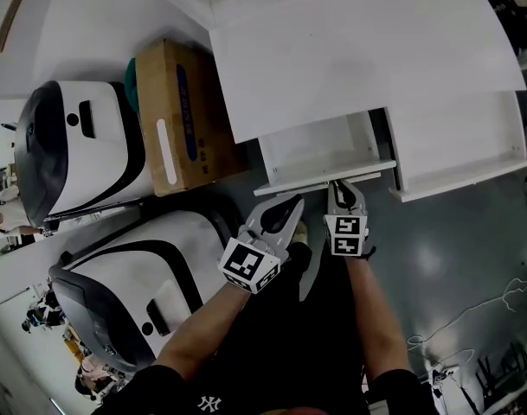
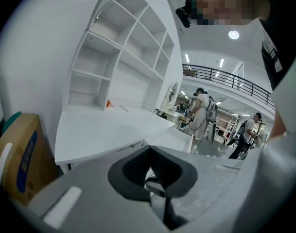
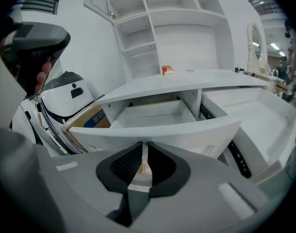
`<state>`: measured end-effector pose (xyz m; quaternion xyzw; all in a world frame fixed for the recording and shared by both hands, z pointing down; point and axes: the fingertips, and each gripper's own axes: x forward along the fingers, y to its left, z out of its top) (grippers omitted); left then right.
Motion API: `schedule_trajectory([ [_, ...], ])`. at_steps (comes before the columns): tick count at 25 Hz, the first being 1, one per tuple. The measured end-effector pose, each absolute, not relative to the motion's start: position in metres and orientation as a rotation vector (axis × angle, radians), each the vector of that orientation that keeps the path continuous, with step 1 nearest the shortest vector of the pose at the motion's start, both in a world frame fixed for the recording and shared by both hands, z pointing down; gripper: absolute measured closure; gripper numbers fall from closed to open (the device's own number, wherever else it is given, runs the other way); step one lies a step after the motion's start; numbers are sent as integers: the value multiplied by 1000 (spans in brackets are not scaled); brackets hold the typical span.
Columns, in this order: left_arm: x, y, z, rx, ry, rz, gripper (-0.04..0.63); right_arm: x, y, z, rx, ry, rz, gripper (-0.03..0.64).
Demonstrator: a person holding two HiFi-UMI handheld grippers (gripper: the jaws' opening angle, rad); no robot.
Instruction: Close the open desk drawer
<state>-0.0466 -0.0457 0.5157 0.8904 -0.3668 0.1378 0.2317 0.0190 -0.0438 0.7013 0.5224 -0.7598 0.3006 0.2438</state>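
Note:
The white desk (image 1: 358, 50) has its middle drawer (image 1: 319, 154) pulled out, empty inside. My right gripper (image 1: 339, 187) is at the drawer's front panel (image 3: 157, 130); its jaws are shut on a small brass-coloured knob (image 3: 142, 168) at the panel's middle. My left gripper (image 1: 291, 204) hangs just below and left of that front edge, shut with nothing in it, apart from the drawer. In the left gripper view the left gripper (image 2: 148, 152) points up past the desk top (image 2: 113, 130).
A second, wider drawer (image 1: 458, 145) stands open to the right. A cardboard box (image 1: 181, 115) and two white-and-black machines (image 1: 73, 145) (image 1: 133, 275) crowd the left. A cable (image 1: 471, 318) lies on the floor. A small orange object (image 3: 167, 70) sits on the desk.

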Motion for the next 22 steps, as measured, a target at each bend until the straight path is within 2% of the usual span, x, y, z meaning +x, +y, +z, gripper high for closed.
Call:
schedule_trajectory([
  [22, -42, -108, 538, 2380, -1083, 379, 595, 2, -134, 702, 1390, -2166, 789, 575],
])
